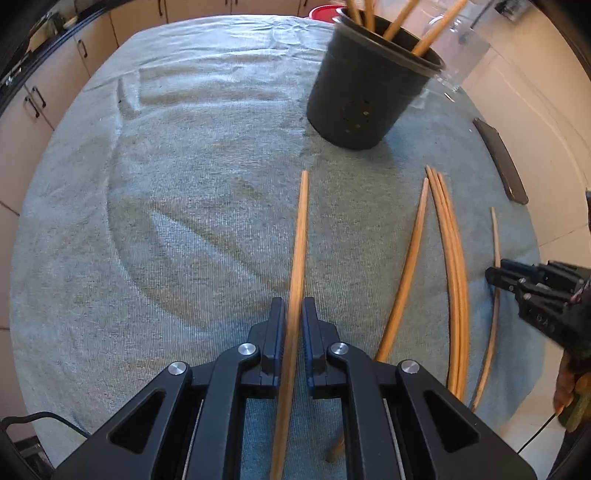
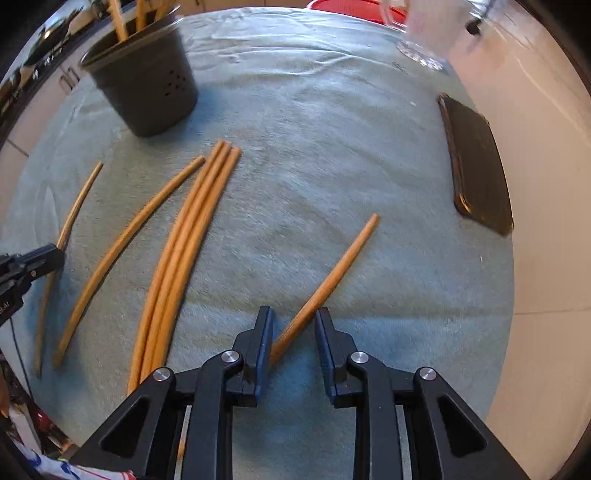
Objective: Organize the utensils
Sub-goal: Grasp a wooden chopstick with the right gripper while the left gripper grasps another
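Wooden chopsticks lie on a grey-green towel (image 1: pixel 184 184). My left gripper (image 1: pixel 294 310) is shut on one chopstick (image 1: pixel 300 236) that runs forward between its fingers. A black holder cup (image 1: pixel 365 92) with several chopsticks standing in it is ahead to the right. My right gripper (image 2: pixel 293 325) is open around the near end of a single chopstick (image 2: pixel 332 273) lying on the towel; it also shows at the right edge of the left wrist view (image 1: pixel 495 277). A bundle of three chopsticks (image 2: pixel 184 251) and a separate one (image 2: pixel 122 243) lie to its left.
A dark flat phone-like slab (image 2: pixel 476 162) lies at the towel's right edge. A clear glass (image 2: pixel 424 33) and a red lid (image 2: pixel 351 7) stand at the far side. Cabinets (image 1: pixel 37 99) are beyond the table at left.
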Demonstrator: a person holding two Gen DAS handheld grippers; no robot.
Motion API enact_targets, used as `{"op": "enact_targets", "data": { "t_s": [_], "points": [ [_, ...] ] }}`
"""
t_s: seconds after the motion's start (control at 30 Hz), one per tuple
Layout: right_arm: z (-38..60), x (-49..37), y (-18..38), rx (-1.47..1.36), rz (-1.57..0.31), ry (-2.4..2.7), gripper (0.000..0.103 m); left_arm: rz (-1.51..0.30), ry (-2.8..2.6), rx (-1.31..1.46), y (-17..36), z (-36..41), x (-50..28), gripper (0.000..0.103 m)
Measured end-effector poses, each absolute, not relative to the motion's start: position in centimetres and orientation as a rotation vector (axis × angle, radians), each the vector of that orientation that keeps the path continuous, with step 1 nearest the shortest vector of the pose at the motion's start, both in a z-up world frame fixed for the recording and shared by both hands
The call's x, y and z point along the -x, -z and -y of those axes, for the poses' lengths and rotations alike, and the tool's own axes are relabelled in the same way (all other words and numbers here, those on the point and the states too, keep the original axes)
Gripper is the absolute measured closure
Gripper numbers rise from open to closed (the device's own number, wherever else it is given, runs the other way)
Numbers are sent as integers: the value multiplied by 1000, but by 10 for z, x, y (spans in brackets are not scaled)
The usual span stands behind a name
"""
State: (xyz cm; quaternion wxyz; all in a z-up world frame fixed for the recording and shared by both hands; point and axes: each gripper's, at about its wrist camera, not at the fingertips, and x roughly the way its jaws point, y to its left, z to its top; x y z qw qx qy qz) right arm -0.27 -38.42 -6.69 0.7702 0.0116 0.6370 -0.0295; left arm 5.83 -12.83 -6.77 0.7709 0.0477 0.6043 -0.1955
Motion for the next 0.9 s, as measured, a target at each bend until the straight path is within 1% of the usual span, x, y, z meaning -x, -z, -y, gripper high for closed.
{"op": "enact_targets", "data": {
  "t_s": [0.13, 0.23, 0.37, 0.67, 0.7, 0.73, 0.77, 0.83, 0.9],
  "points": [
    [366, -3, 65, 79, -1394, 59, 81, -1307, 419, -73, 69, 123, -59, 94],
    [361, -4, 64, 119, -1424, 26, 81, -1301, 427, -77, 68, 121, -55, 94],
    [371, -12, 65, 58, -1497, 14, 80, -1333, 418, -88, 67, 124, -63, 94],
    [394, -44, 72, -46, -1583, 24, 80, -1397, 454, -258, 69, 153, -84, 94],
    [394, -46, 72, -52, -1585, 17, 81, -1392, 458, -265, 69, 155, -85, 94],
    [394, -47, 72, -57, -1580, 11, 85, -1378, 467, -274, 69, 155, -83, 94],
    [392, -48, 70, -46, -1561, 6, 86, -1354, 478, -288, 68, 155, -81, 97],
    [385, -47, 68, -1, -1514, -13, 94, -1313, 486, -262, 67, 153, -78, 97],
    [384, -42, 65, -5, -1452, -38, 96, -1268, 472, -205, 63, 143, -74, 97]
  ]
}}
